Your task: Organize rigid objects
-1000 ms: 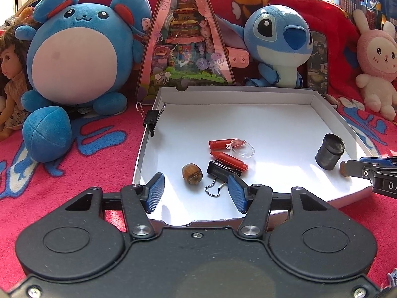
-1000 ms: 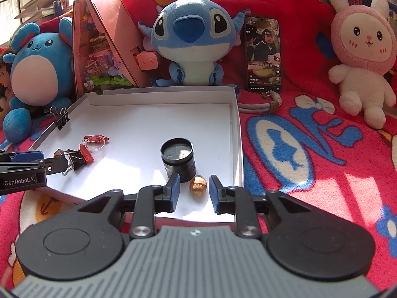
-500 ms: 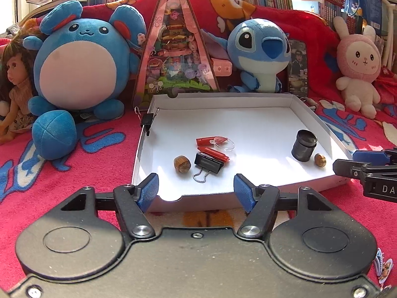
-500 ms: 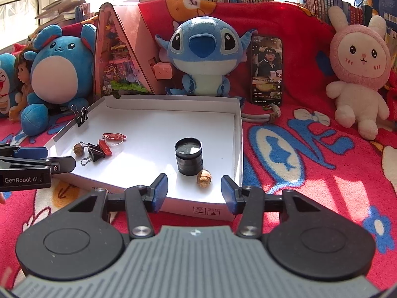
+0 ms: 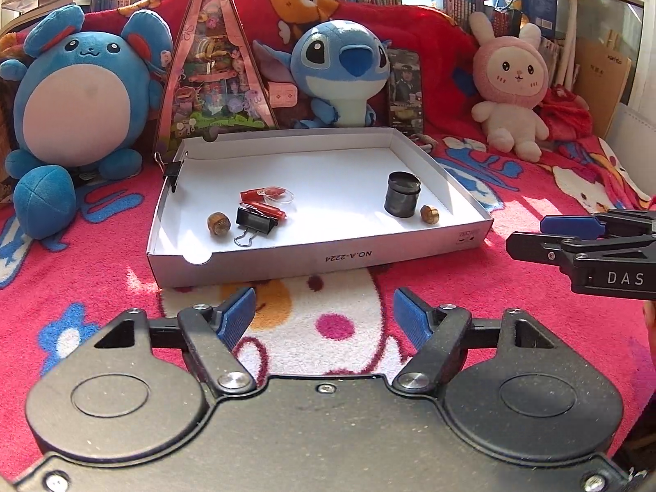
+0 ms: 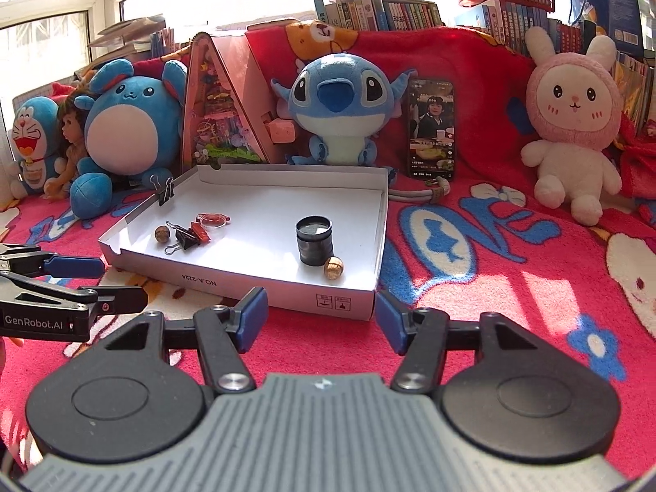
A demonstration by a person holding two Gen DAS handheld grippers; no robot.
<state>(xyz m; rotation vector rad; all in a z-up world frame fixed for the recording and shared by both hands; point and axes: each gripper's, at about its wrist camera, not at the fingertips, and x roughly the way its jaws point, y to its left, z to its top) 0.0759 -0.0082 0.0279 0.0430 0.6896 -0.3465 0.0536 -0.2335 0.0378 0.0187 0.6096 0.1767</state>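
Note:
A shallow white box (image 5: 320, 262) (image 6: 246, 287) lies on the red blanket. In it are a dark cylinder (image 5: 402, 194) (image 6: 314, 240), a brown nut (image 5: 429, 214) (image 6: 334, 267) beside it, a second nut (image 5: 218, 224) (image 6: 161, 233), a black binder clip (image 5: 255, 222) (image 6: 184, 240), red tubes (image 5: 268, 209) (image 6: 199, 230) and a clear disc (image 5: 279, 194). My left gripper (image 5: 324, 317) is open and empty, well in front of the box. My right gripper (image 6: 322, 317) is open and empty, near the box's front right corner.
Plush toys line the back: a blue mouse (image 5: 82, 94), Stitch (image 5: 340, 69) and a pink rabbit (image 5: 512, 82). A triangular toy case (image 5: 213, 69) and a phone (image 6: 432, 123) stand behind the box. Another binder clip (image 5: 172, 170) grips the box's left wall.
Both grippers have pulled back out of the box and opened wider. The right gripper let go of the nut, which now lies beside the cylinder.

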